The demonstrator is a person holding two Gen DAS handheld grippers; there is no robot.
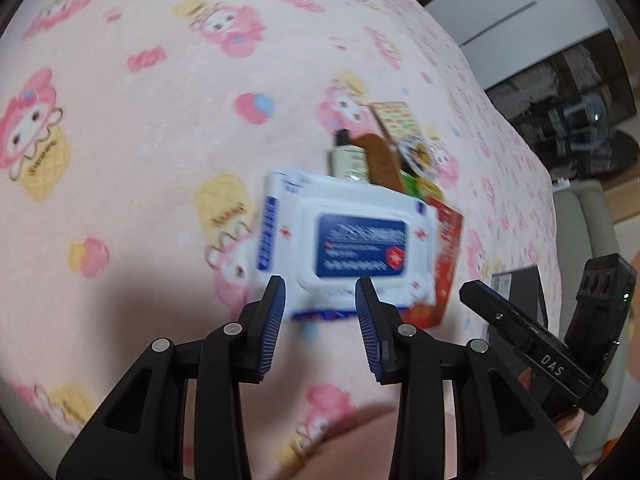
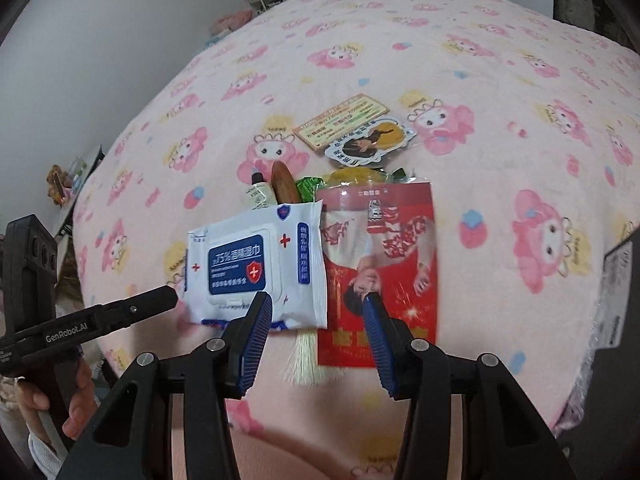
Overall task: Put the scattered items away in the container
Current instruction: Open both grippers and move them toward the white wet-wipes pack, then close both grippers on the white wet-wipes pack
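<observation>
Nearest the lenses, we find both sets of tongs released and carrying nothing: the left gripper (image 1: 320, 312) and the right gripper (image 2: 316, 320) each hang with jaws parted over the bed (image 2: 500, 80), which is covered in a pink cartoon-print blanket.

We record every item as lying loose in one cluster near the middle of the bed, toward its near edge. The wet-wipes pack (image 2: 256, 268) lies closest, directly ahead of the left gripper. Touching its side is the red printed card (image 2: 384, 264), which sits ahead of the right gripper, one of whose fingers overlaps the card's lower part in the right wrist view. A pale tassel (image 2: 304, 356) pokes out from under the two, toward the near edge. Behind them lie a small bottle (image 2: 256, 192), a brown wooden comb (image 2: 284, 184), some wrapped sweets (image 2: 352, 178), a shaped sticker (image 2: 368, 144) and a printed paper card (image 2: 340, 120).

A dark box (image 1: 516, 292) shows at the bed's right edge; we cannot tell whether it is the container.

We judge the task as not yet begun: nothing is gripped, nothing is stowed, and all items remain to be collected. The wipes pack appears the likeliest first pick.
</observation>
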